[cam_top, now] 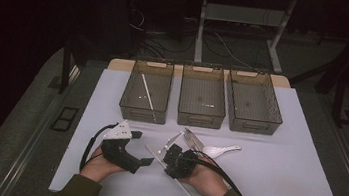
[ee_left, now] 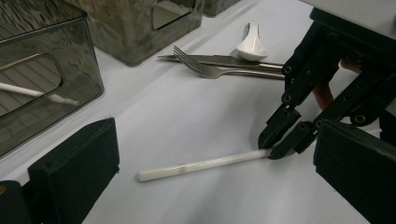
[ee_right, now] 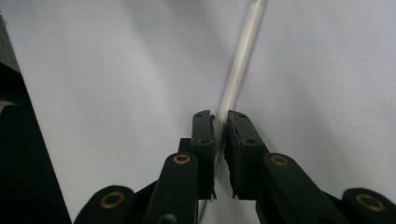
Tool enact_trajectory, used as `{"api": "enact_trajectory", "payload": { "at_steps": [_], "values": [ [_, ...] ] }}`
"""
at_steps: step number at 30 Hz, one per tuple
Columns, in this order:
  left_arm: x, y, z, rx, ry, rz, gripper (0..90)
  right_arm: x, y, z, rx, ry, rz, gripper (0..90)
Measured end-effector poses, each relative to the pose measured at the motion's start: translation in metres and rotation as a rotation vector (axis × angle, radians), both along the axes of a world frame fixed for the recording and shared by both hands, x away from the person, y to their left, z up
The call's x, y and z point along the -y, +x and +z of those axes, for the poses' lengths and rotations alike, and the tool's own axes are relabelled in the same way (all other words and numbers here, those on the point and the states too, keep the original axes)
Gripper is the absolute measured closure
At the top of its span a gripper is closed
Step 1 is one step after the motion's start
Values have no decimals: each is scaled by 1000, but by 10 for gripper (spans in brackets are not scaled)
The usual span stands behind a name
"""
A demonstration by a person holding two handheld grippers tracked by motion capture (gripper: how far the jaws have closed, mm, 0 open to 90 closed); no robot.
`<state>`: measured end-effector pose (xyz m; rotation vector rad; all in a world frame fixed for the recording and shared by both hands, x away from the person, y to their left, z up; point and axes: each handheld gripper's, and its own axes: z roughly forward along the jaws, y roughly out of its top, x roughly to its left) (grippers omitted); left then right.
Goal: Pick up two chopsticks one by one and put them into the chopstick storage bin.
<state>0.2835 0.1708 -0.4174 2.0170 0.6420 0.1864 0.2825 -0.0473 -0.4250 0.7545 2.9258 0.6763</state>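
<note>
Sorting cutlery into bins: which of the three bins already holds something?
The left bin: a white chopstick lies in it; the other two look empty.

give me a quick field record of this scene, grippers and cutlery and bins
right gripper: shut on the white chopstick, at one end
left gripper: open, holding nothing
white chopstick: lying on the table
left bin: holds a second chopstick
middle bin: nothing seen inside
right bin: nothing seen inside
loose on table: fork, knife, white spoon
</note>
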Motion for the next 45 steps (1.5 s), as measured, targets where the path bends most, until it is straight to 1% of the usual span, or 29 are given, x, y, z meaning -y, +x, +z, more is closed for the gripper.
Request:
{"api": "enact_trajectory", "payload": {
  "at_steps": [2,4,5,6,9,11,12,15,17,18,21,23,27,31,34,42,45],
  "values": [
    [0,0,0,-1,0,0,0,0,2,0,2,-17,-11,830],
    [0,0,0,-4,0,2,0,0,5,1,-20,-16,-17,832],
    [0,0,0,-4,0,2,0,0,6,1,-20,-19,-11,833],
    [0,0,0,-4,-1,2,0,-1,6,2,-31,-27,-20,833],
    [0,0,0,-5,0,2,0,-4,7,2,-17,-62,-11,826],
    [1,0,0,-6,-1,1,0,-7,8,3,-29,-86,-13,825],
    [1,0,0,-5,-2,1,0,-8,9,3,-27,-95,-10,826],
    [0,0,0,-5,-3,1,0,-12,11,4,-48,-122,-26,833],
    [0,1,0,-1,-1,-3,0,-14,12,4,-62,-132,-35,845],
    [0,0,0,0,-1,-3,0,-15,12,4,-56,-137,-31,847],
    [0,0,0,-2,2,-4,0,-16,11,5,-56,-142,-30,848],
    [0,0,0,1,-1,-5,0,-14,13,4,-61,-133,-30,847],
    [0,0,0,0,-5,0,0,-8,18,4,-117,-79,-47,847],
    [0,0,0,1,-3,-5,0,-1,22,5,-94,-78,-72,847],
    [0,-1,0,1,-9,-3,0,6,29,9,-87,-64,-96,847],
    [0,0,1,4,-9,-7,0,23,42,22,-84,-3,-163,847],
    [0,0,0,2,-10,-7,0,29,47,29,-82,31,-195,847]
  ]
}}
